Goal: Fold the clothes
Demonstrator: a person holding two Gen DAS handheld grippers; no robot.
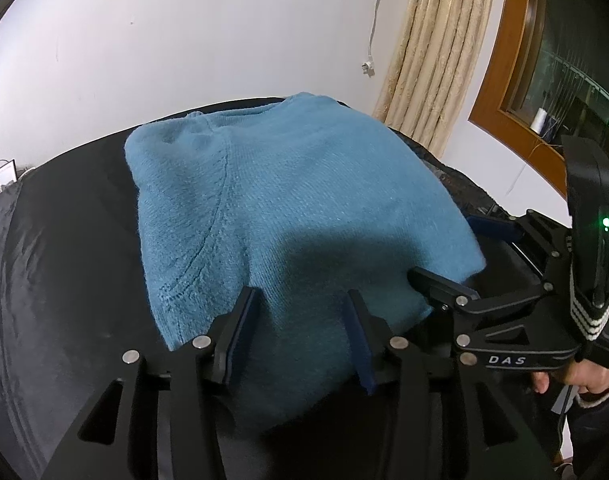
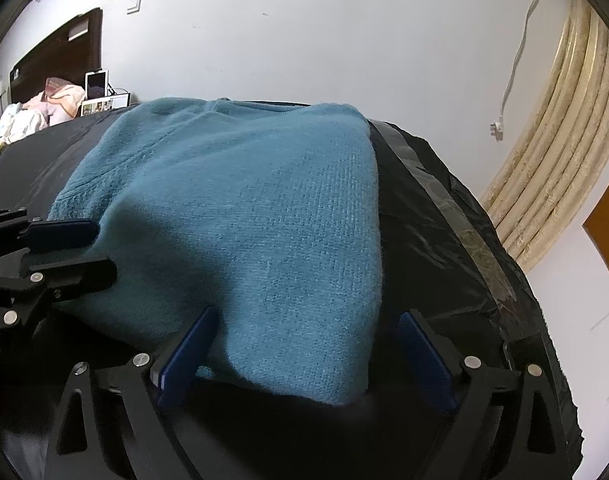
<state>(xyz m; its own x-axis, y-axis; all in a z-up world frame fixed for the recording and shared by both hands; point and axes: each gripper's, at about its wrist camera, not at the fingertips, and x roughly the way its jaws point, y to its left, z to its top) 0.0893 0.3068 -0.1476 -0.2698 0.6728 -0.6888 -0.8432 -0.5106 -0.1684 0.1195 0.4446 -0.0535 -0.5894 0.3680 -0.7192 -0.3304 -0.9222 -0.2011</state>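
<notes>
Blue knit sweater, folded into a thick block, lies on a desk under black cloth. Near hem sits right at both sets of fingers.

Left gripper: angled down toward the desk, fingers partly apart, blue pads upright on either side of the sweater's near edge. Fabric lies between the fingers; pads look just clear of it, no pinch seen. From the right wrist view the same gripper comes in from the left edge, one finger above and one below the sweater's left side fold.

Right gripper: also tilted down, fingers spread wide. Sweater's near right corner sits between them; left finger just beside the fabric, right finger apart from it, over bare black cloth. Nothing gripped. In the left wrist view this gripper enters from the right, fingers straddling the sweater's near right corner, a green light lit on its body.

Hand with a striped cuff holds the right gripper's handle at the lower right.

Beyond the fingers: white wall, beige curtain, wood-framed window. Far left of the right fingers, a bed with a dark headboard.
</notes>
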